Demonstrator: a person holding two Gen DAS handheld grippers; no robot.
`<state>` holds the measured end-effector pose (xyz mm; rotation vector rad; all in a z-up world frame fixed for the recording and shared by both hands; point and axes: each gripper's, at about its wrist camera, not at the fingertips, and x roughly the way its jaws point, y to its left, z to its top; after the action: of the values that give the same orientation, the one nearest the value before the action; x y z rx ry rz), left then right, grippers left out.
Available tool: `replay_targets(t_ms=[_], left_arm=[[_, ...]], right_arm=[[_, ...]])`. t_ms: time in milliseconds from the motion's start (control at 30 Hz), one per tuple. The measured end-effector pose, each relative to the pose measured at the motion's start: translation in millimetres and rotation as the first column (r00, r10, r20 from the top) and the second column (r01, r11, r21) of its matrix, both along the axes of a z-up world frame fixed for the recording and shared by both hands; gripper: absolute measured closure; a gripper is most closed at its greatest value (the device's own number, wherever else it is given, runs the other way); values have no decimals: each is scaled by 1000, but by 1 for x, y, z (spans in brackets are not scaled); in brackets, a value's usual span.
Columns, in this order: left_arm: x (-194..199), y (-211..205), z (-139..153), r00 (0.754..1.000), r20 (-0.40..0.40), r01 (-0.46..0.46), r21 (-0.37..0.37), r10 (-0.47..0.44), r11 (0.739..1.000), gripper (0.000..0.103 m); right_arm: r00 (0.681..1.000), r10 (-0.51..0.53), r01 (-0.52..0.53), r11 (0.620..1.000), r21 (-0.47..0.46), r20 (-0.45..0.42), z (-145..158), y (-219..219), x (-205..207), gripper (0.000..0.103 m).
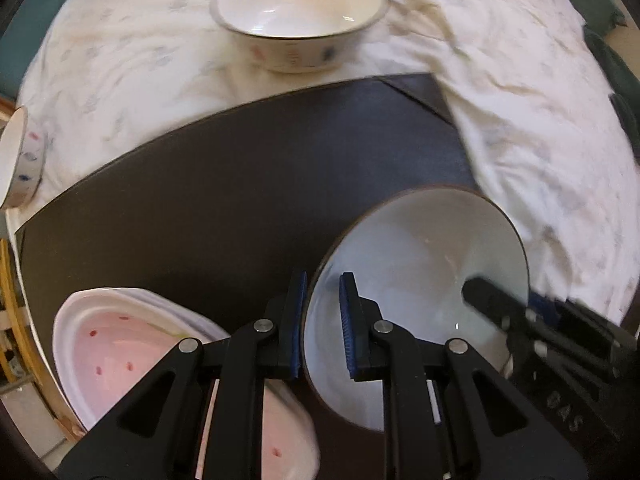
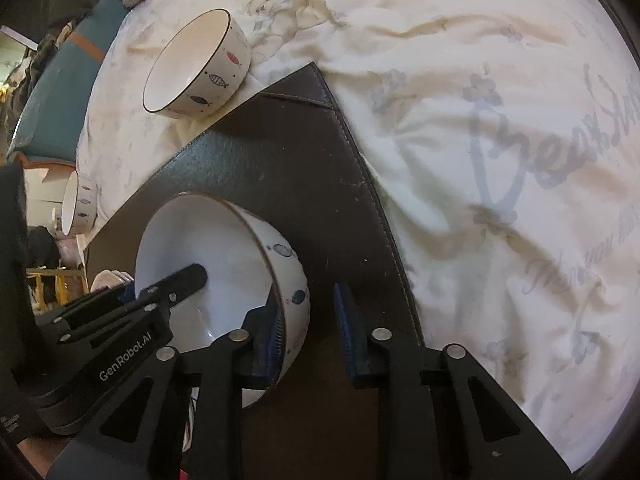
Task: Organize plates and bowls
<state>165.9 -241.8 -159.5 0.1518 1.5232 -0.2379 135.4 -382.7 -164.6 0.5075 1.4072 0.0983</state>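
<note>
Black fingers fill the bottom of the left wrist view: the left gripper (image 1: 323, 300) points down and straddles the near rim of the white bowl (image 1: 420, 248), one blue pad outside the wall, one inside, pinched narrow on it. That bowl sits tilted over the dark mat (image 1: 240, 180), mouth turned up toward the lens. Across the rim comes the right gripper (image 1: 508, 300), one finger dipped inside. The pink plates (image 1: 112, 340) are stacked low left, a fish-pattern bowl (image 1: 298, 12) waits on the white cloth (image 1: 520, 100), and a third bowl (image 1: 20, 160) peeks in at the left edge.

Over to the right wrist view: the right gripper (image 2: 308, 304) has its inner pad against the bowl's (image 2: 208, 240) inside, but the outer pad stands clear of the painted wall, so no clamp there yet. I'd say the left claw carries the load. Best play, in my judgement: keep that pinch firm, level the bowl, close the right side squarely on the wall before moving, then set it down flat on the mat (image 2: 300, 160).
</note>
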Motion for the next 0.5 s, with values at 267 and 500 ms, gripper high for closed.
replay_targets(t_ms=[267,500], left_arm=[[-2,-13,-7,1000,-3,19,4,-19,1000,92],[-14,2,15,999,49,4,-22,-3,1000,95]], right_arm=[[1000,-1,0,998,-67,-17,-3,-5,-1,80],[999,32,-30,995,-99,21,3,3,1,89]])
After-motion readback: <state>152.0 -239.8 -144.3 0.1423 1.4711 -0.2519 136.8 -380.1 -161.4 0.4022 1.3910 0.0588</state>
